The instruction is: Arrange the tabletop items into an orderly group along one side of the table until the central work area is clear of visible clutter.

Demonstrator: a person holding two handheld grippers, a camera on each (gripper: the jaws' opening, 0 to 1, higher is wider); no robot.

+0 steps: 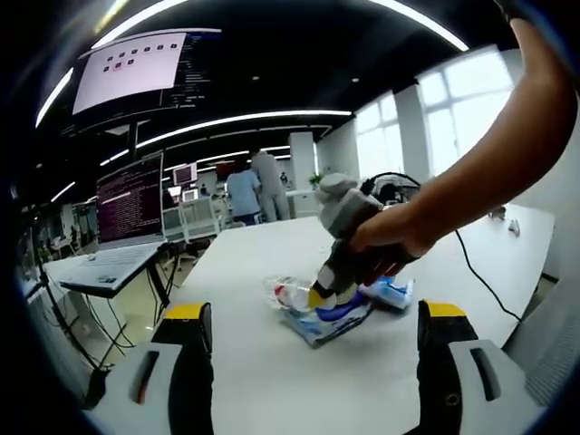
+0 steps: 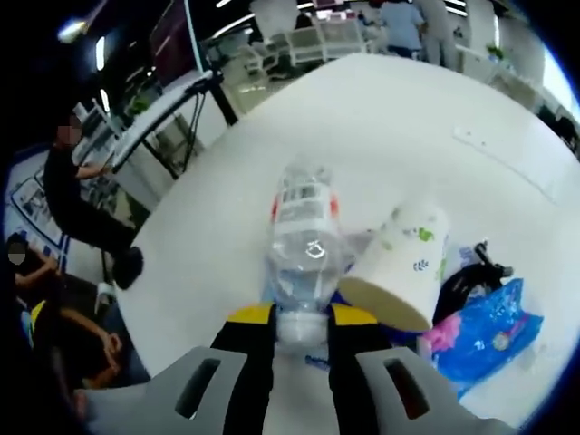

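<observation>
A clear plastic bottle (image 2: 304,240) with a red-edged label lies on the white table (image 2: 381,118). My right gripper (image 2: 302,322) is shut on its neck end. Against the bottle leans a tipped-over paper cup (image 2: 399,263) with green print. A blue packet (image 2: 485,335) and a black cable loop (image 2: 467,276) lie just right of the cup. In the left gripper view the right gripper (image 1: 319,294), held by a hand (image 1: 390,231), presses down into the bottle (image 1: 288,294) and blue packets (image 1: 340,317). My left gripper (image 1: 314,362) stands wide open, short of that pile, holding nothing.
A laptop (image 1: 109,263) sits on a stand off the table's left side, with a monitor (image 1: 131,195) behind it. A black cable (image 1: 480,276) runs across the table's right part. People stand far back (image 1: 258,186). A person sits beside the table (image 2: 77,190).
</observation>
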